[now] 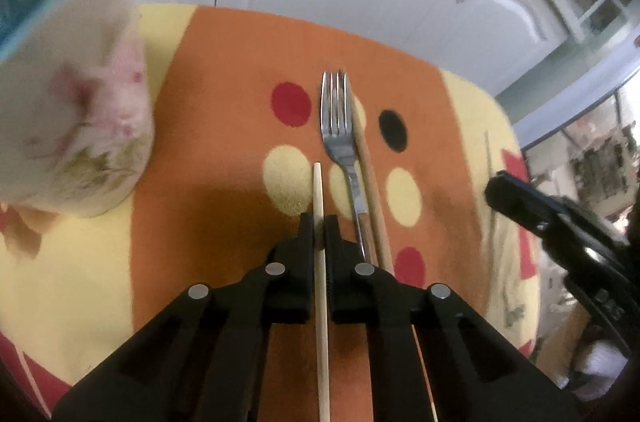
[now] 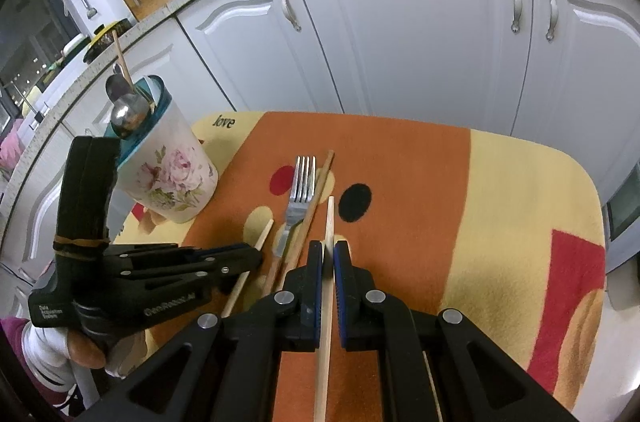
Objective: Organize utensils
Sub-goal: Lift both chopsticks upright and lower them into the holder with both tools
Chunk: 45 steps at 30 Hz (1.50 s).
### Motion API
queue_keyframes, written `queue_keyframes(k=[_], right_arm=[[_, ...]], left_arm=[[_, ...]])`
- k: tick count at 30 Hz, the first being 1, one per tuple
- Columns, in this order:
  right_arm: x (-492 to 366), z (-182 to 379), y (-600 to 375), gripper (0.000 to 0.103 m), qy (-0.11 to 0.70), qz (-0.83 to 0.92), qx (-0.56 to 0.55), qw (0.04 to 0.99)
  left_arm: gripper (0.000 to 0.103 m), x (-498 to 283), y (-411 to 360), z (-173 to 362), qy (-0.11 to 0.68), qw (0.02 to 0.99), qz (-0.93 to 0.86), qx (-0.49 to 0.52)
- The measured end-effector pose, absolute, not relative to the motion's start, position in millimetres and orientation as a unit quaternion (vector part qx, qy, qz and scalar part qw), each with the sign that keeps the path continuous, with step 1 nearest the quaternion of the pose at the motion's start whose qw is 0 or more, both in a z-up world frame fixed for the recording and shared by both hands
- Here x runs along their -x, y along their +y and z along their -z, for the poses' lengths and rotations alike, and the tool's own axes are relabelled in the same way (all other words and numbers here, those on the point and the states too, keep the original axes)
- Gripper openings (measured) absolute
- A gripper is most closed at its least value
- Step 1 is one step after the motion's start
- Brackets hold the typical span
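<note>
My left gripper (image 1: 319,222) is shut on a pale chopstick (image 1: 319,190) and holds it above the mat; it also shows in the right wrist view (image 2: 256,256). My right gripper (image 2: 329,246) is shut on a second pale chopstick (image 2: 329,218). A metal fork (image 1: 338,126) and a darker wooden chopstick (image 1: 370,178) lie side by side on the orange mat, ahead of both grippers; the right wrist view shows the fork (image 2: 301,190) too. The floral utensil cup (image 2: 168,174) stands at the left with spoons and a chopstick in it.
The orange and yellow spotted mat (image 2: 420,182) covers the small table. White kitchen cabinets (image 2: 420,34) stand behind it, close to the far edge. The countertop above holds a cutting board, a knife block and pans.
</note>
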State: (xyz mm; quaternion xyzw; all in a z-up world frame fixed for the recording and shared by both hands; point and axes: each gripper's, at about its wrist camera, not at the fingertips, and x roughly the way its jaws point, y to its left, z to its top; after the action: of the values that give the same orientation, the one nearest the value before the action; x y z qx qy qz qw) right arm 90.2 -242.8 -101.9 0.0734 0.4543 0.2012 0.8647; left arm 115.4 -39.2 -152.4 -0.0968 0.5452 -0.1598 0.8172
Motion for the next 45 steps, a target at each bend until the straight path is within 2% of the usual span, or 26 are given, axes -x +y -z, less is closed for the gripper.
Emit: queue_keyframes(k=[12, 45], right_arm=[[-69, 57, -232, 0.005, 0.409, -0.227, -0.078, 0.880], [-39, -67, -163, 0.005, 0.291, -0.268, 0.022, 0.918]], left_arm=[[0.004, -75, -10, 76, 0.464, 0.856, 0.196, 0.118], [0.002, -46, 49, -37, 0.344, 0.914, 0.176, 0.120]])
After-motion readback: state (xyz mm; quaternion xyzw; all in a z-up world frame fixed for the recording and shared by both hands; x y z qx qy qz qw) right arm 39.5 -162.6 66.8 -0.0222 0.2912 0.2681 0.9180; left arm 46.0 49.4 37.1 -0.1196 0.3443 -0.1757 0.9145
